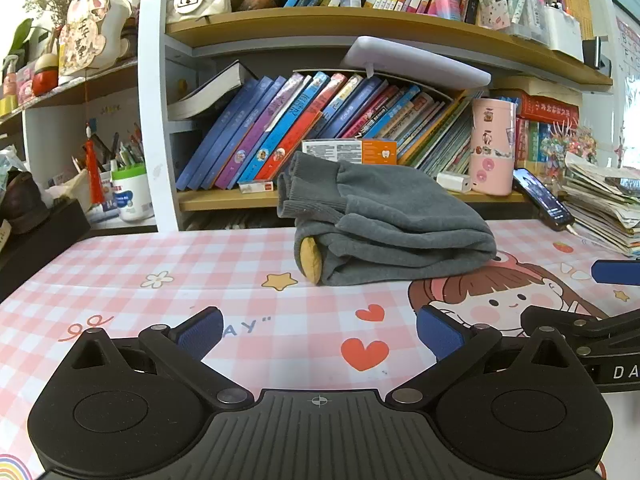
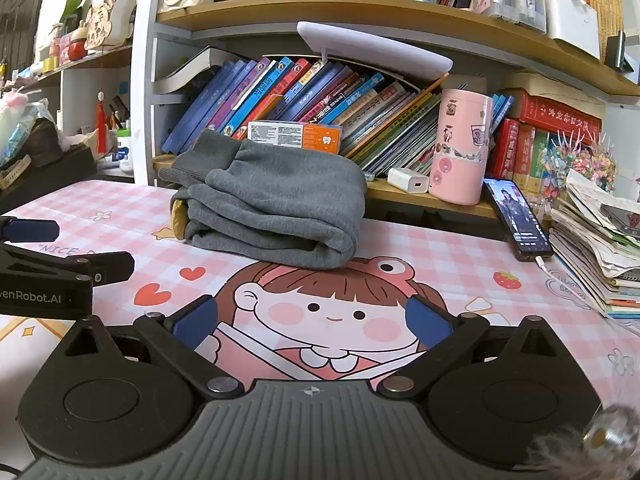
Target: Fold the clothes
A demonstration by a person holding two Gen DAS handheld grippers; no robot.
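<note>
Both your claws, left gripper (image 1: 320, 334) and right gripper (image 2: 312, 320), hang wide open, empty. Folded grey garment (image 1: 384, 224) sits at the desk mat's (image 1: 160, 264) far edge; press its raised cuffs flat, gently.

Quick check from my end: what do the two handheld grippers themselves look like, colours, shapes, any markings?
Both match: the left gripper and right gripper have matte black linkage arms on round black hubs, silver pivot pins, and a ribbed grey body with a small crosshair mark. The fingers carry textured blue pads. White lettering shows on the side: "enRobot.AI" on the left gripper seen from the right wrist view. No sleeves visible.
</note>
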